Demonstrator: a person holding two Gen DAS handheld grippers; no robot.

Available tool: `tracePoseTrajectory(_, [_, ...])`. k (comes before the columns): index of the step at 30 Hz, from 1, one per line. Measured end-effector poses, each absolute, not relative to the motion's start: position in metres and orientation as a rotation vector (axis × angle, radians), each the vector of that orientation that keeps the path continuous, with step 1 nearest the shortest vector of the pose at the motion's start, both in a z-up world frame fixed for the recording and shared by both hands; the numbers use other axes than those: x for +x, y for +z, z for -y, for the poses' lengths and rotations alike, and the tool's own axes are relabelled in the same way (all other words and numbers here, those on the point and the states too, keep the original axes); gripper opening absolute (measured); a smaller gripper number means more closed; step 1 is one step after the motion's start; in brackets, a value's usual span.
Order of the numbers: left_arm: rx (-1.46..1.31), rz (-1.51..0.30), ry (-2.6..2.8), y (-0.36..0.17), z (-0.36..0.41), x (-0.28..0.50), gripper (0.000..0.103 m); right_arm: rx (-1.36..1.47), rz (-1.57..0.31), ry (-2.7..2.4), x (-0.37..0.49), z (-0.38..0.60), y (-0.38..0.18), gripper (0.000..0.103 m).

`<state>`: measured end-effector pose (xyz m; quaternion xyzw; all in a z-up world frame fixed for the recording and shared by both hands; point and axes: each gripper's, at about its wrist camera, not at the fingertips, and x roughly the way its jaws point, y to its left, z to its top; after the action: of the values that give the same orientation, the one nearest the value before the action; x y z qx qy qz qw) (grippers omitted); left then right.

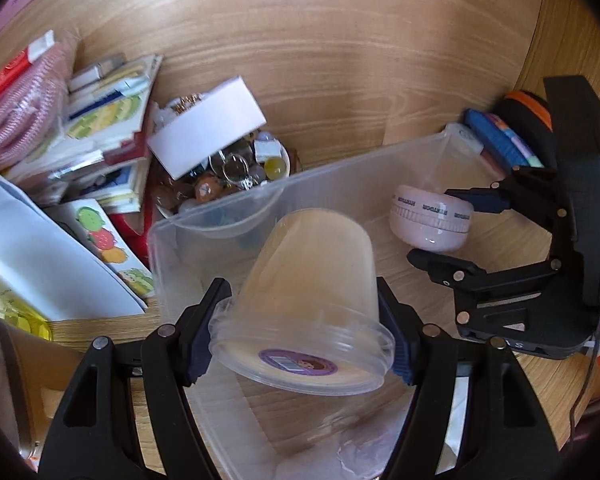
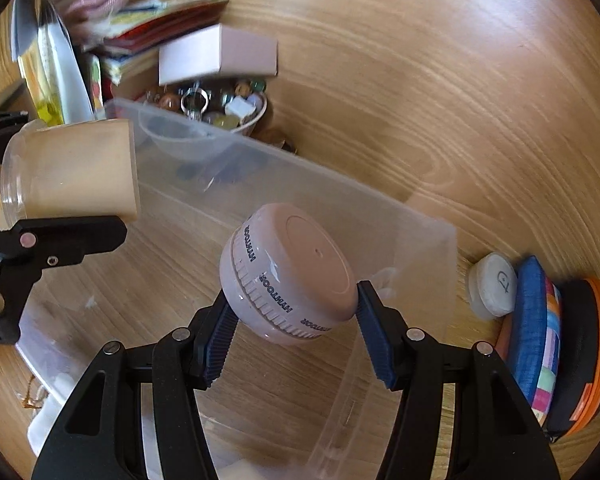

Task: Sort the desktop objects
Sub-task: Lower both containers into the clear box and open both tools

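My left gripper (image 1: 300, 344) is shut on a clear plastic tub (image 1: 308, 296) with a cream filling, held tilted above a clear plastic storage bin (image 1: 168, 248). My right gripper (image 2: 296, 340) is shut on a round pink jar (image 2: 292, 276) with a ribbed band, held over the same bin (image 2: 420, 248). In the left wrist view the right gripper (image 1: 440, 228) and pink jar (image 1: 432, 220) are at the right. In the right wrist view the left gripper (image 2: 60, 200) and the tub (image 2: 76, 168) are at the left.
A bowl of small trinkets (image 1: 236, 172) with a white box (image 1: 208, 124) on it stands behind the bin. A pile of booklets and papers (image 1: 100, 120) lies at the left. A white eraser-like disc (image 2: 494, 284), a blue pouch (image 2: 536, 320) and an orange-black item (image 2: 584, 352) lie right of the bin.
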<state>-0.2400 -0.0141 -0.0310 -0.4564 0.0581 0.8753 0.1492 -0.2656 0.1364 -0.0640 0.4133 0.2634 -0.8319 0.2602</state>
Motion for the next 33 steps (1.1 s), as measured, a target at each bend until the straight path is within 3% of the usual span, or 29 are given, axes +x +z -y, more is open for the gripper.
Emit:
tracePoseTrajectory(25, [-1.350,-0.299,2.487,-0.040,-0.003,-0.251,0.068,1.302,-0.883,-2.107,-0.278,-0.131,-0.069,0.055])
tracePoseTrajectory(33, [-1.336,-0.280,2.488,-0.039,0.000,-0.246,0.070,1.347,-0.906,-2.095,-0.285,-0.138,-0.066,0.063])
